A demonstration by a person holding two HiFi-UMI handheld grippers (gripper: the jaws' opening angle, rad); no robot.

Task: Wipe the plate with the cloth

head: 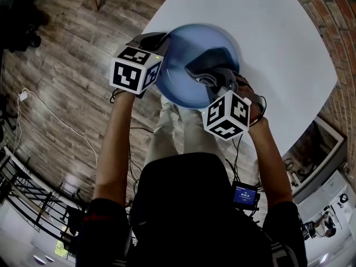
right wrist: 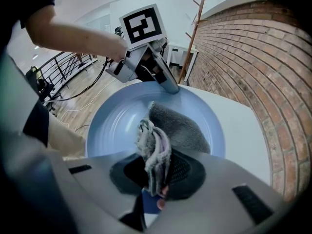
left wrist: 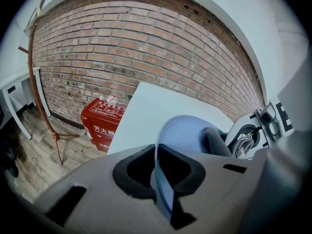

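- Our left tongs (left wrist: pixel 157 167) pinch the plate (left wrist: pixel 183 135) by its rim, steadying it.
- Our right tongs (right wrist: pixel 155 174) clamp the cloth (right wrist: pixel 178 126), pressing it into the plate ahead.

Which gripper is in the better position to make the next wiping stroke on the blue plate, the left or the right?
The right. The right gripper is shut on the grey cloth, which lies against the blue plate. The left gripper is shut on the plate's rim, probably steadying it.
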